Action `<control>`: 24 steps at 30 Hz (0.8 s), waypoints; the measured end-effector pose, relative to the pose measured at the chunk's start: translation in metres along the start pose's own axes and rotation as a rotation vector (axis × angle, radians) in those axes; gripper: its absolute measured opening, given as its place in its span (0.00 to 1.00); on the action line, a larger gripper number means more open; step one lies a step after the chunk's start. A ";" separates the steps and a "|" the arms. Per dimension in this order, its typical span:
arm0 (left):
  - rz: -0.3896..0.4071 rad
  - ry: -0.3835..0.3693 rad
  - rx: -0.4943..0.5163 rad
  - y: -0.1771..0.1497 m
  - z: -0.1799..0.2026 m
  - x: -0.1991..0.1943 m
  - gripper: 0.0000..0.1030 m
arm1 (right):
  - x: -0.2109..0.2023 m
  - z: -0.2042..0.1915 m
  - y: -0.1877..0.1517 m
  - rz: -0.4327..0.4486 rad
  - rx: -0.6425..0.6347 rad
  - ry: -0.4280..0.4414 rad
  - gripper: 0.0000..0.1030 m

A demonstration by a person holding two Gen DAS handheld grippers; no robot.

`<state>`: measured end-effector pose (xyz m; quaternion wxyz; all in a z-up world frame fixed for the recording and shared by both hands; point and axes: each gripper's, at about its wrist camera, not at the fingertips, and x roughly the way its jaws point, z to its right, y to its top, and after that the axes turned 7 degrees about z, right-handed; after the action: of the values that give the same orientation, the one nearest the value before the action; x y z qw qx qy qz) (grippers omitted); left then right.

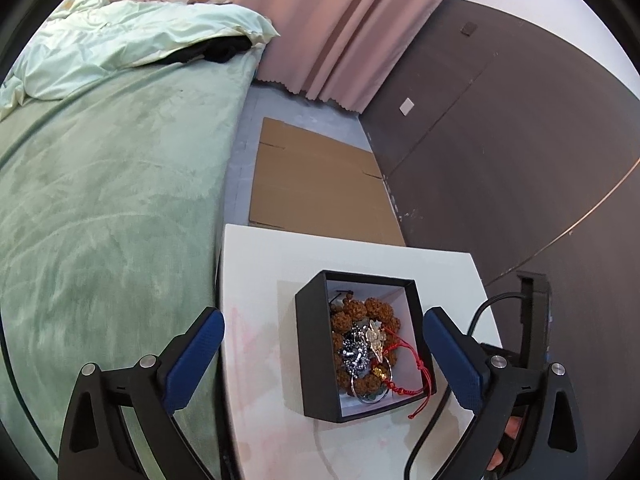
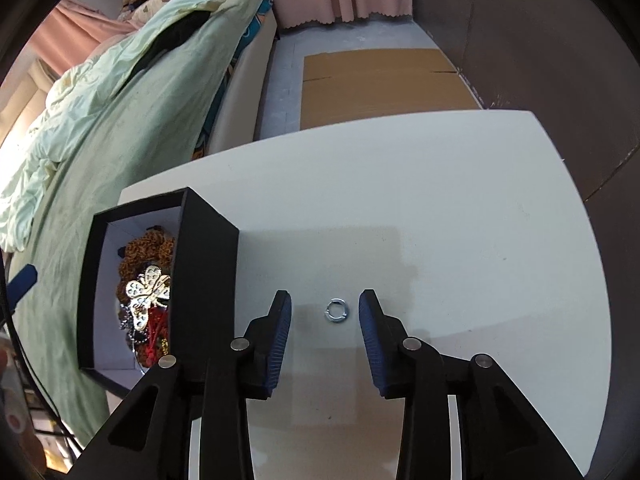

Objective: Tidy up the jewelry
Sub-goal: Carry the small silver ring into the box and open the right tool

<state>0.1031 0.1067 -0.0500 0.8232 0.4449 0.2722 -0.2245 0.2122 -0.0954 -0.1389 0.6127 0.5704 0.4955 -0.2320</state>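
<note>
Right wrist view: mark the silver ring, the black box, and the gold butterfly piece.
silver ring (image 2: pixel 337 311), right wrist view, on its metal band, lying on the table.
black box (image 2: pixel 206 264), right wrist view, on its outer side wall.
gold butterfly piece (image 2: pixel 146 290), right wrist view, on its wing, inside the box.

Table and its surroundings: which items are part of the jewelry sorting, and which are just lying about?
Job items:
black box holding the beaded bracelet, gold brooch and red cord
small silver ring on the white table

Lying about:
flattened cardboard
green bed cover
pink curtain
</note>
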 end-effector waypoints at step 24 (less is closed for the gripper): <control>0.051 0.067 0.074 -0.002 0.005 -0.012 1.00 | -0.075 -0.011 0.007 0.257 0.047 0.221 0.14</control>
<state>0.0937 0.1030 -0.0416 0.8022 0.4889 0.2796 -0.1982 0.1844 -0.1051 -0.0684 0.5655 0.6654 0.4771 -0.0991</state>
